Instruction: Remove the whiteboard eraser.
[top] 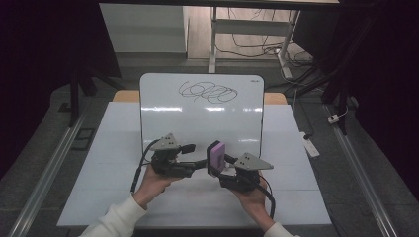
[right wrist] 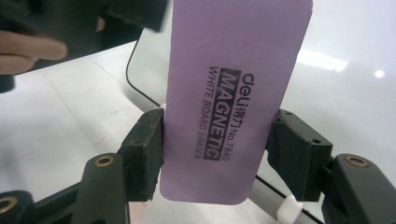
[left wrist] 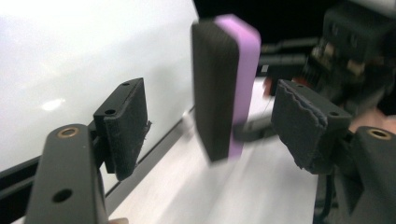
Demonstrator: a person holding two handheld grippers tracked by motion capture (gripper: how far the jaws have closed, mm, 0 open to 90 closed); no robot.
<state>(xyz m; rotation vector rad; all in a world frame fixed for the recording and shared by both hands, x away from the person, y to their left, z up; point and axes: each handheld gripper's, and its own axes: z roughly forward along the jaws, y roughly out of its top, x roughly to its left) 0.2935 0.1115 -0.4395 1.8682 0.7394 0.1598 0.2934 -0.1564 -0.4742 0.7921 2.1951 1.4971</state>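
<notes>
A purple whiteboard eraser [top: 215, 157] with a black felt face stands upright just above the front edge of the whiteboard [top: 197, 118]. My right gripper [top: 223, 167] is shut on it; in the right gripper view both pads press the sides of the eraser [right wrist: 233, 93], label facing the camera. My left gripper [top: 201, 163] is open and reaches in from the left. In the left gripper view its pads [left wrist: 126, 121] stand wide on either side of the eraser [left wrist: 224, 84] without touching it. A black scribble [top: 208, 92] sits near the board's top.
The whiteboard lies on a white table [top: 99, 168]; wooden corners show behind it. Past the table's far edge are desk legs and floor cables [top: 257, 49]. A white power strip [top: 311, 145] lies on the floor to the right.
</notes>
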